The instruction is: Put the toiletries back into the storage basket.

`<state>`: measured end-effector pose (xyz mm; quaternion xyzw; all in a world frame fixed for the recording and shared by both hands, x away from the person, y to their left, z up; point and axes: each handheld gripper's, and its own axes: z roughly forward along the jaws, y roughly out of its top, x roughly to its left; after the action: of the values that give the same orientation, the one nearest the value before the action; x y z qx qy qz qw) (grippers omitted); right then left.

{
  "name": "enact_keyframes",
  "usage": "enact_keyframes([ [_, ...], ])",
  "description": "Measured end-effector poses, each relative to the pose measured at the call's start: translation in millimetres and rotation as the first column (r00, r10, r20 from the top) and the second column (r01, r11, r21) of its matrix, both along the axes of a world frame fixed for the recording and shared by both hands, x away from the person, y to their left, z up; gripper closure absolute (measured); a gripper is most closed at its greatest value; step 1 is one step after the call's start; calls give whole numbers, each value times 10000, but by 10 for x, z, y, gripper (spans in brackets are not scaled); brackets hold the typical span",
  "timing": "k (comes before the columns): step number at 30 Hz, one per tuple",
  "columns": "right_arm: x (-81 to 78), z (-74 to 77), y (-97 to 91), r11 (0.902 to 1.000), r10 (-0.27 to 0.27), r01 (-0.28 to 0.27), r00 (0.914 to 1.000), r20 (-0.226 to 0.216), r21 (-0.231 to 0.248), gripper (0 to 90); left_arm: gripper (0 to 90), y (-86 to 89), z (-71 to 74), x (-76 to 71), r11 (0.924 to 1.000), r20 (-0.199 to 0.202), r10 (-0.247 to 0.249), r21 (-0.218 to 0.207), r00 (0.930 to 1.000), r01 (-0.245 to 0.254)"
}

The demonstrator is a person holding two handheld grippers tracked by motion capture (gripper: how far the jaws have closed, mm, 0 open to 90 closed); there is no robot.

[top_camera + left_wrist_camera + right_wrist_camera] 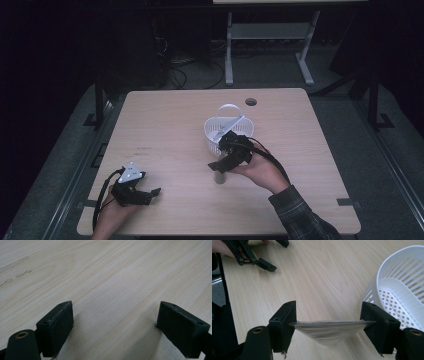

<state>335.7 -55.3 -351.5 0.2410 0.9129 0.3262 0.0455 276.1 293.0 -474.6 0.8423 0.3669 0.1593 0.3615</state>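
High view — a pale wood-grain table [165, 125] with rounded corners and a round cable port [251, 102] near its far edge. A white plastic basket [214, 131], slotted in the wall and fitted with a hoop handle, stands right of centre. The right gripper [220, 166], black and angular, is held in a hand [260, 170] just in front of the basket, over a small greyish object [219, 177] on the tabletop. The left gripper [150, 194], carrying a grey three-cornered plate [131, 172], rests near the table's near-left corner.

Left gripper view — two matte black jaw blocks stand wide apart over bare wood grain, with nothing between them; faint dark scuffs [15, 275] mark the surface at upper left.

Right gripper view — the jaws clamp the two ends of a thin, flat silvery-translucent piece [329, 327], its lower edge bowed downward; what it is cannot be told. The basket's perforated floor and slotted wall [397, 287] show at right, the left gripper [274, 255] farther off at upper left. No writing is legible.
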Motion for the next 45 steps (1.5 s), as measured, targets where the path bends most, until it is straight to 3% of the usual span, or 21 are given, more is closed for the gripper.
enact_keyframes([
  [11,-1,30,-53,10000,-47,47,10000,-30,2,296,127,0,0,0,10000,-7,0,-7,10000,0],
  [45,8,145,-512,9960,-890,891,9959,130,-42,298,127,0,0,0,10000,-12,-7,4,10000,7],
])
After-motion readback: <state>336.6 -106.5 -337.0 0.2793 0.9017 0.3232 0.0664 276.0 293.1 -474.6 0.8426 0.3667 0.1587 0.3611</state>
